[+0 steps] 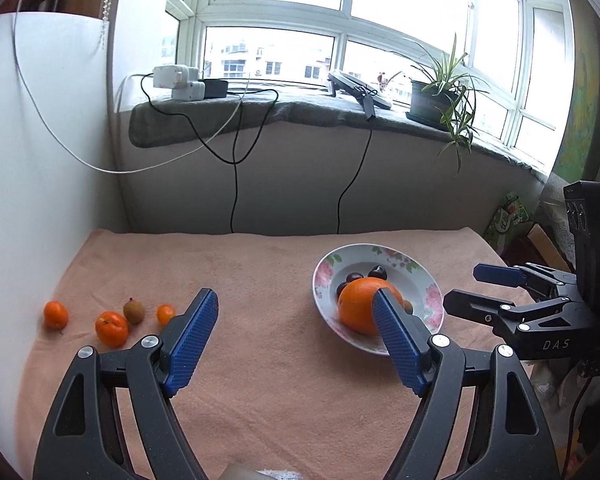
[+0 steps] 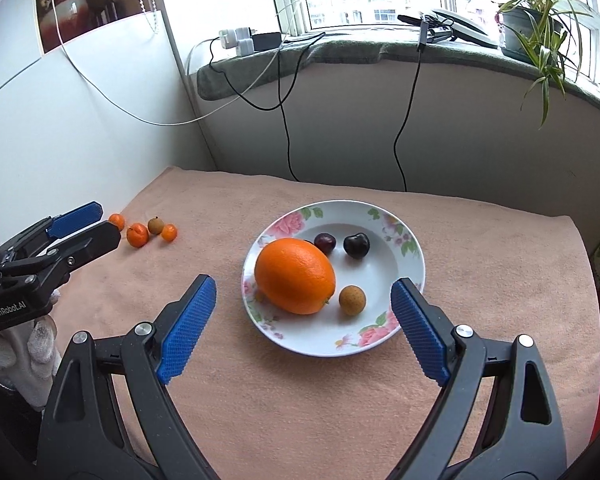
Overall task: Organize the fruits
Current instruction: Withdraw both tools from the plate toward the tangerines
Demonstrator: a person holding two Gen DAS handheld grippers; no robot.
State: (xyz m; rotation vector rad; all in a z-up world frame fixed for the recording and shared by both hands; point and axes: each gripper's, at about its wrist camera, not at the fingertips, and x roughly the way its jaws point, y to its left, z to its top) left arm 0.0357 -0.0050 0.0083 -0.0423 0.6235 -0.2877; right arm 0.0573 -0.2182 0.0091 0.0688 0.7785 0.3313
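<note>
Both jaws wide and empty, left gripper (image 1: pixel 296 338) and right gripper (image 2: pixel 304 330); at ten o'clock on the towel (image 2: pixel 300 400), four loose fruits, nearest a small tangerine (image 1: pixel 111 328), likely light, soft-skinned, best pinched gently across its middle.

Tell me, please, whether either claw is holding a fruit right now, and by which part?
Nothing is held: the left claw and the right claw are both open and empty above the cloth.
</note>
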